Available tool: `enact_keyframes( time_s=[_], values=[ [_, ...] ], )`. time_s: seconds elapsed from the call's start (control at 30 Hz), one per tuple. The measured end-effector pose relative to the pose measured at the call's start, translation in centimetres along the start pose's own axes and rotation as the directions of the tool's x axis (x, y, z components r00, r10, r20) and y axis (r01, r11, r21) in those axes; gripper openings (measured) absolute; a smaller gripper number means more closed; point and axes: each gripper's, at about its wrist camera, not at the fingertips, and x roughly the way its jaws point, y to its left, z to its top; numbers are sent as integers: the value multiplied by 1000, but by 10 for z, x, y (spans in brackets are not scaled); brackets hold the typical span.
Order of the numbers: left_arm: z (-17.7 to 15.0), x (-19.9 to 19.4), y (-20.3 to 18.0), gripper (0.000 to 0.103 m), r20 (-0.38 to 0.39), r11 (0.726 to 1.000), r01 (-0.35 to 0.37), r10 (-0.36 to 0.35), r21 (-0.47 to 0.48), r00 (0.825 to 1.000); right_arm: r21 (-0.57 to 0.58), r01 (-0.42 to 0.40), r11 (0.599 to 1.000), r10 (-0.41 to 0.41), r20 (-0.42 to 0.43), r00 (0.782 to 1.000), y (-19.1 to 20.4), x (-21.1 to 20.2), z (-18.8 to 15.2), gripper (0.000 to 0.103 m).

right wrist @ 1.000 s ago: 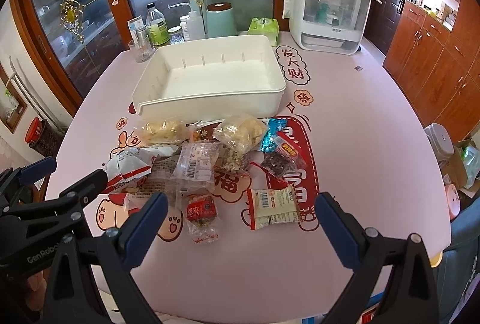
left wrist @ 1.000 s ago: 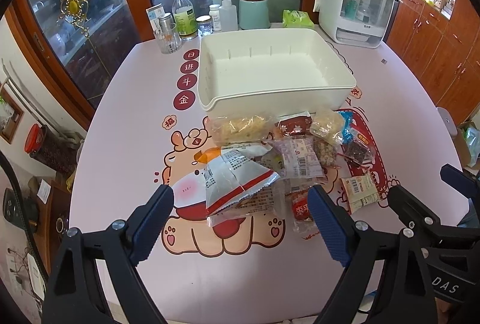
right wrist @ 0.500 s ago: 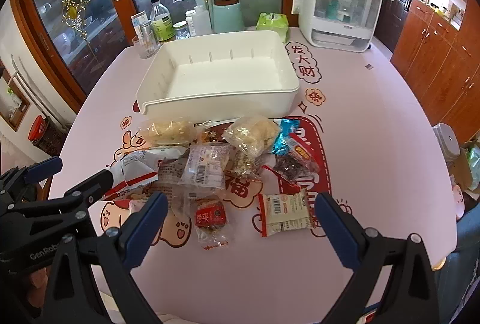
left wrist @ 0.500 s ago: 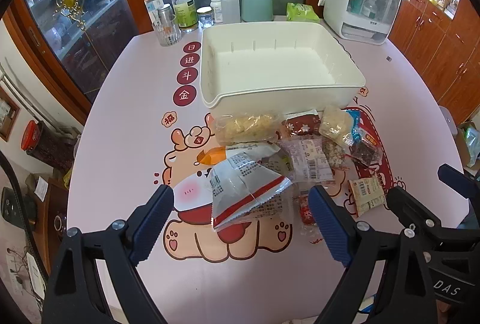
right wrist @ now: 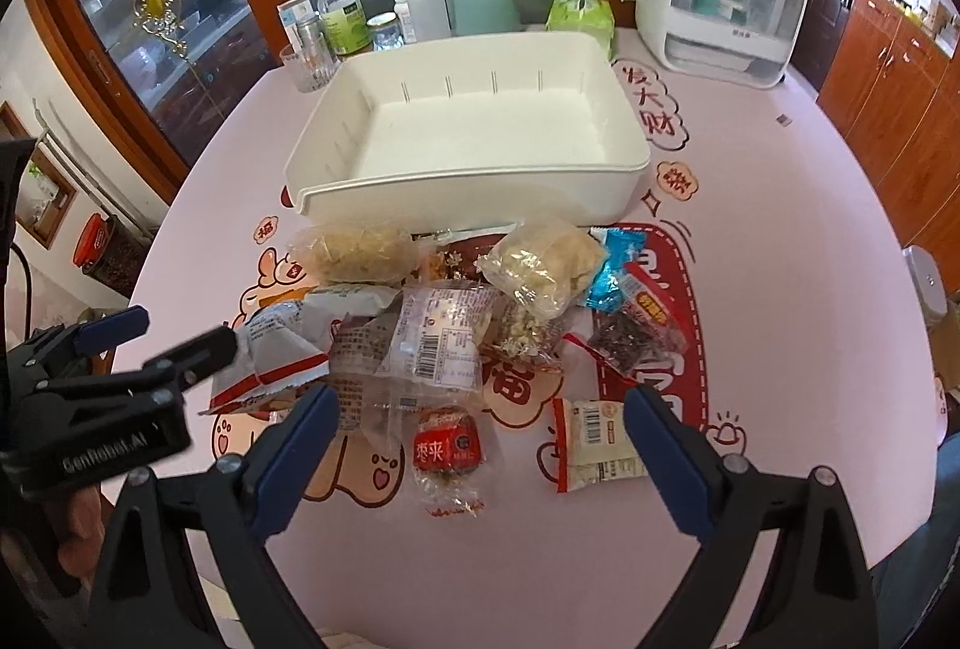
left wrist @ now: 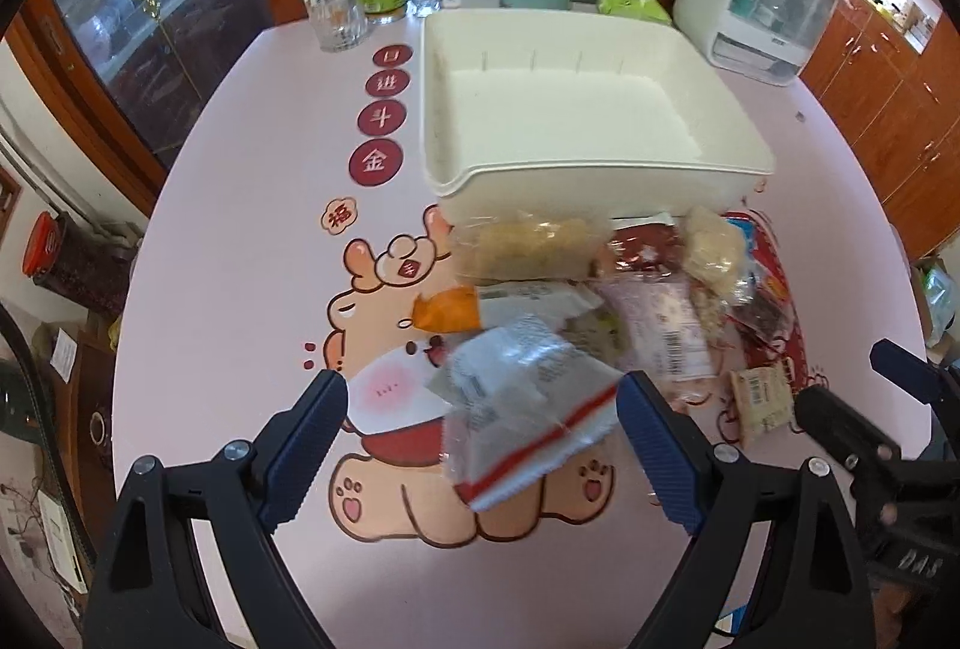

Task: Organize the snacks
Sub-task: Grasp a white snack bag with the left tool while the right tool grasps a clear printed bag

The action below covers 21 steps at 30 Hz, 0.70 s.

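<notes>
1. Left gripper [left wrist: 480,421]: jaws wide apart, nothing clamped. The crumpled silver-and-red packet [left wrist: 522,409] now sits between them, nearer the right-hand jaw; no contact that I can see. A second ago the same packet lay ahead of the jaws, so this gripper has come forward and down over it.
2. Right gripper [right wrist: 477,424]: jaws apart and holding nothing, though they have just been closing a little. The small red packet [right wrist: 447,448] lies between them; the white barcode packet [right wrist: 597,442] lies just inside the right-hand jaw. Both lay further ahead a second ago.
3. Meaning, as a judgement: both grippers are lining up for a first pick; no grasp yet.
4. White bin [right wrist: 474,138]: empty, beyond the snack heap [right wrist: 480,301], well ahead of both pairs of jaws. It fills more of each view than before.
5. All snacks lie on the pink desk [right wrist: 780,349]; none is sorted yet.
</notes>
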Motion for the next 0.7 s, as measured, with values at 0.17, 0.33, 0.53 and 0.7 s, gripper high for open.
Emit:
enact_keyframes(
  time_s=[0.17, 0.33, 0.53, 0.7],
  values=[
    [3, 25, 13, 91, -82, 997, 83, -83, -3, 993, 6, -20, 1000, 21, -66, 998, -3, 28, 6, 91],
    [2, 49, 19, 91, -136, 992, 121, -125, -40, 983, 29, -63, 998, 67, -143, 987, -4, 65, 12, 88],
    [10, 76, 21, 91, -212, 972, 201, -223, -122, 952, 100, -106, 989, 126, -221, 967, -2, 104, 24, 84],
    [20, 95, 23, 92, -230, 952, 230, -274, -200, 934, 88, -95, 992, 116, -268, 956, 6, 133, 29, 80]
  ],
)
